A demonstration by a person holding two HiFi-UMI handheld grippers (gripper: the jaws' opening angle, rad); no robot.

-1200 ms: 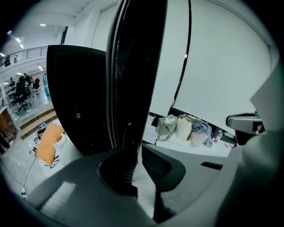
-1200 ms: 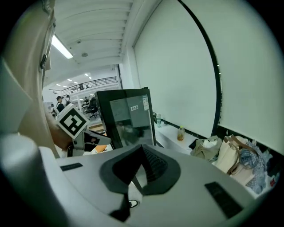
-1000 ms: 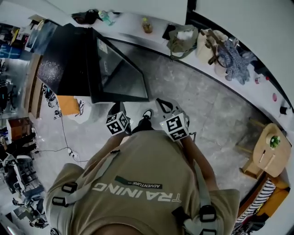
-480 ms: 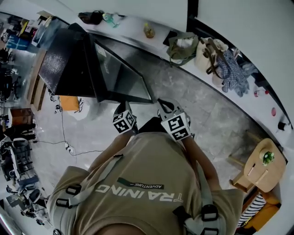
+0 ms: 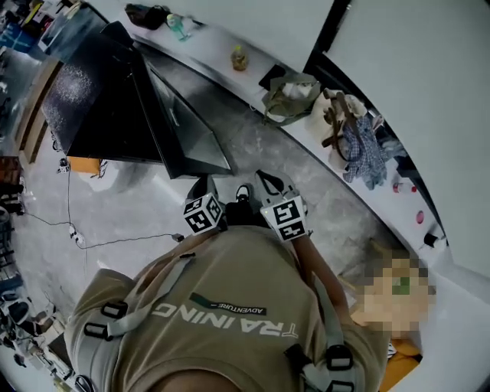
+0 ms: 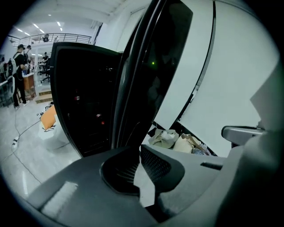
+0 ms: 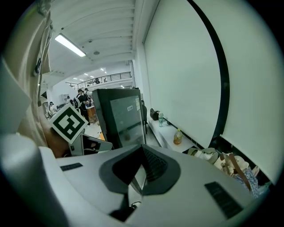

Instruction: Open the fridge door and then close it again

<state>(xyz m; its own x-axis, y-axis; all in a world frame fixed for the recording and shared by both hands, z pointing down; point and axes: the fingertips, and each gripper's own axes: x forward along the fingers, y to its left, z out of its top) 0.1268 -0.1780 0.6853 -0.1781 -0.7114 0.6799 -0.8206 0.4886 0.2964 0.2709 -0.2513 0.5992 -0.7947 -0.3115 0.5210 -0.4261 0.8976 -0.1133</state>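
A tall black fridge (image 5: 107,99) with a glass door (image 5: 187,126) stands on the floor ahead and to the left in the head view. From here its door looks shut against the body. Both grippers are held close to the person's chest, short of the fridge and not touching it. My left gripper (image 5: 203,182) points at the fridge's near corner, and the fridge (image 6: 84,97) fills the left gripper view beyond the jaws (image 6: 135,148). My right gripper (image 5: 262,178) is beside it; the right gripper view shows the fridge (image 7: 122,117) further off. Both pairs of jaws meet at the tips with nothing in them.
A white ledge (image 5: 230,42) runs along the wall behind the fridge, bearing a bottle (image 5: 239,57), a dark bag (image 5: 145,15) and several cloth bags (image 5: 291,96). A cable (image 5: 99,241) trails over the grey floor at the left. An orange object (image 5: 84,164) lies by the fridge's base.
The head view has swung, so the fridge and ledge now sit higher and further left. Both grippers stay by the chest, jaws unchanged.
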